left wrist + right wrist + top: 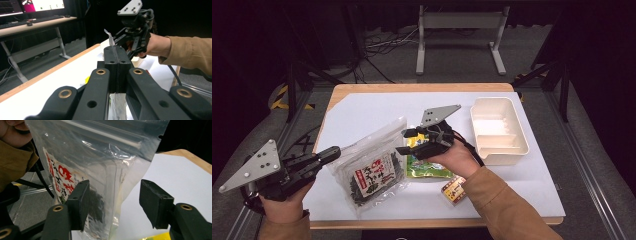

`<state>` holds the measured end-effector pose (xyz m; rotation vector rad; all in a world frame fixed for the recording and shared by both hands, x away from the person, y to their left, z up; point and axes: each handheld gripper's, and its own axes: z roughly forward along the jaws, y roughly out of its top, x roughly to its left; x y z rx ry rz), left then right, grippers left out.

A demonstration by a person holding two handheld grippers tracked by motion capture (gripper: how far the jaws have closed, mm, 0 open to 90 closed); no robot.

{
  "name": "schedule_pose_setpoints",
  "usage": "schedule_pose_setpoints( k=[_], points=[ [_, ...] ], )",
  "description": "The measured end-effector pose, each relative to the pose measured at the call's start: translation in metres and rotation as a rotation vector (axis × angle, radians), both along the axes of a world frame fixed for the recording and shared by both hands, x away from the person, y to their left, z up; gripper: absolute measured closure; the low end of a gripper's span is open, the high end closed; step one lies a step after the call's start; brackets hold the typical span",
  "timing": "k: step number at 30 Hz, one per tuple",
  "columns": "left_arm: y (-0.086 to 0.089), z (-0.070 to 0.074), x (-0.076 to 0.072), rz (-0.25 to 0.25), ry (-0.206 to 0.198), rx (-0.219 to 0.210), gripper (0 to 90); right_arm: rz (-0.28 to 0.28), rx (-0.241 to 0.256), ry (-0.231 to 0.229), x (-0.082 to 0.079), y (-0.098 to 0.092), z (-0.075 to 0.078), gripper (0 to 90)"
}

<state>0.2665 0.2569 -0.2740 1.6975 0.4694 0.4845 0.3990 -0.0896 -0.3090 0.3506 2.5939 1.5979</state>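
Observation:
A clear zip bag of dark dried seaweed (372, 170) with a red and white label is held up off the white table (362, 112). My left gripper (333, 152) is shut on the bag's left edge; in the left gripper view its jaws (116, 62) pinch a thin plastic strip (109, 37). My right gripper (406, 141) stands open at the bag's upper right corner. In the right gripper view the bag (100, 157) hangs between the open jaws (117, 200), close to the left one. The right gripper (120, 40) also shows ahead in the left gripper view.
A green and yellow packet (427, 167) lies under my right hand, and a small brown packet (453, 189) lies near the front edge. A white compartment tray (517, 125) stands at the right. Desks and a metal frame (459, 35) stand beyond the table.

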Motion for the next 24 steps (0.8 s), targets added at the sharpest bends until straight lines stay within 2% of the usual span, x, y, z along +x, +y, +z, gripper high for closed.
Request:
schedule_pose_setpoints(
  k=[3, 4, 7, 9, 11, 14, 16, 20, 24],
  points=[
    [0.001, -0.001, -0.001, 0.002, -0.002, -0.001, 90.0, 0.016, 0.007, 0.019, 0.004, 0.005, -0.003, 40.9],
    [0.002, -0.001, -0.001, 0.002, 0.0, -0.007, 90.0, 0.038, 0.017, 0.047, 0.007, 0.01, -0.006, 41.6],
    [0.004, -0.002, -0.001, 0.002, 0.003, -0.007, 90.0, 0.048, 0.018, 0.055, 0.008, 0.013, -0.007, 42.8],
    [0.004, -0.002, -0.001, 0.009, 0.0, -0.008, 90.0, 0.079, 0.004, 0.055, 0.008, 0.021, -0.009, 48.6],
    [0.006, -0.002, -0.001, 0.013, 0.001, -0.011, 90.0, 0.078, 0.002, 0.061, 0.008, 0.024, -0.008, 51.8],
    [0.007, -0.002, -0.001, 0.017, 0.001, -0.019, 90.0, 0.091, 0.011, 0.095, 0.01, 0.025, -0.008, 60.1],
    [0.009, -0.002, -0.001, 0.027, 0.0, -0.025, 90.0, 0.113, 0.01, 0.102, 0.009, 0.025, -0.006, 67.1],
    [0.013, -0.002, -0.002, 0.033, -0.003, -0.05, 90.0, 0.163, 0.012, 0.075, 0.004, 0.026, -0.003, 78.2],
    [0.015, -0.001, -0.003, 0.049, -0.016, -0.06, 90.0, 0.17, 0.001, 0.019, -0.004, 0.025, 0.003, 81.2]
  ],
)
